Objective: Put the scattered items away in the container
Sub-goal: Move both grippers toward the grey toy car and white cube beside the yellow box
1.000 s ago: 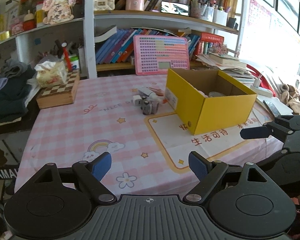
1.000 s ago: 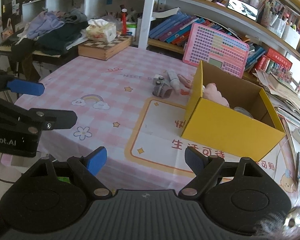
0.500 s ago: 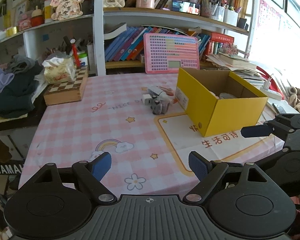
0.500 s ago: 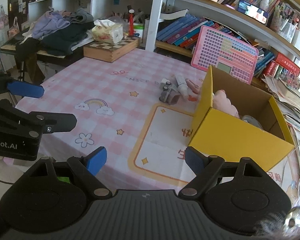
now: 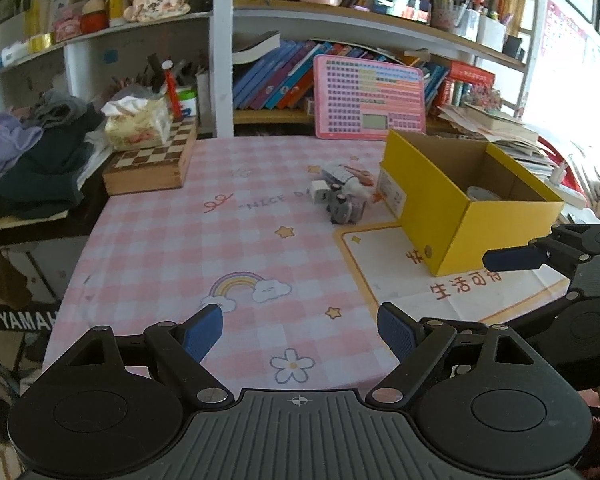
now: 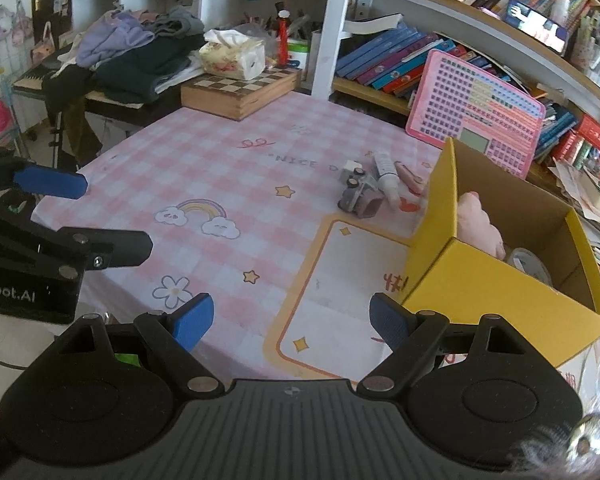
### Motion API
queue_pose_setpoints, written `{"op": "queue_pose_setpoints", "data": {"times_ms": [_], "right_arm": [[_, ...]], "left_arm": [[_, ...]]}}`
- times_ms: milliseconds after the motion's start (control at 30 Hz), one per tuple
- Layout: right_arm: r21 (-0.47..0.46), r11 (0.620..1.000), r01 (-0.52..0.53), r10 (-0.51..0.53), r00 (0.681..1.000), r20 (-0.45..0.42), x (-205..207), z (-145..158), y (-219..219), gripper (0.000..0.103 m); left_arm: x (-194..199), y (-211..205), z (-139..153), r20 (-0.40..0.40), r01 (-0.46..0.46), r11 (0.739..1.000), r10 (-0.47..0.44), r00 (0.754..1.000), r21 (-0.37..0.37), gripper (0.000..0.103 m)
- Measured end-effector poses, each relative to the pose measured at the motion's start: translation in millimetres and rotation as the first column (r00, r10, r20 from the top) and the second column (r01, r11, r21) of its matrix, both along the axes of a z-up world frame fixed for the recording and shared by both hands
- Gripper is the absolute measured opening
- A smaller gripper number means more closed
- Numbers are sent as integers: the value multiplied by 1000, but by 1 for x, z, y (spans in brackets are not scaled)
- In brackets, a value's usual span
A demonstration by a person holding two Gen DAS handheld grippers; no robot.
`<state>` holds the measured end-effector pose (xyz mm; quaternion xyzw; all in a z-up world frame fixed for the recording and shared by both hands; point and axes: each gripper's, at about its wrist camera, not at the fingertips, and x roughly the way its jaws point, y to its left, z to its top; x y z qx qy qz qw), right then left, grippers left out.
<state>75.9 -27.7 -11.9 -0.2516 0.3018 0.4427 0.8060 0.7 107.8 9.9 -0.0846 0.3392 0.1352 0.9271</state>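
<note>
Both empty and spread wide — left hand-held gripper (image 5: 300, 330), right hand-held gripper (image 6: 291, 318); grey toy car (image 6: 358, 197) on worktop (image 6: 228, 184) at yellow box's (image 6: 496, 288) ten o'clock.

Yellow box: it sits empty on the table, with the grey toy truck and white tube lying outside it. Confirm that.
Not empty. The right wrist view shows a pink soft toy and a roll of tape already inside the yellow box. The grey toy truck and white tube do lie outside it.

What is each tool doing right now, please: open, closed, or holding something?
Left tool: open, holding nothing, above the pink checked tablecloth.
Right tool: open, holding nothing, near the yellow box.
</note>
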Motion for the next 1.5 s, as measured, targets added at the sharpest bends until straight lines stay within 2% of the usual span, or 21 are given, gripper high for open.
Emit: {"op": "queue_pose_setpoints", "data": {"times_ms": [233,633,733,833,933,1167,1500], "right_arm": [[-24,999,-39,39,999,-2,9,-4,15,85],[-31,998,-46,46,999,-4,35,-5,36,84],[-17,1000,-16,16,1000,24,45,-4,40,80],[2,1000,7,-7,999,46,55,-3,44,69],[23,999,23,-24,999,31,68,-2,50,65],[57,997,51,-50,999,-6,92,1,68,65],[38,992,121,-117,989,-90,129,-22,98,61]], "left_arm": [[8,12,-4,-8,-33,999,33,999,-15,87],[31,30,-10,-24,-65,998,64,998,-26,87],[38,33,-12,-31,-63,998,62,998,-27,87],[47,36,-14,-33,-54,998,53,998,-26,87],[58,37,-17,-42,-39,999,38,998,-23,87],[81,40,-19,-54,-14,1000,13,998,-5,87],[105,60,-21,-88,-43,999,45,995,31,87]]}}
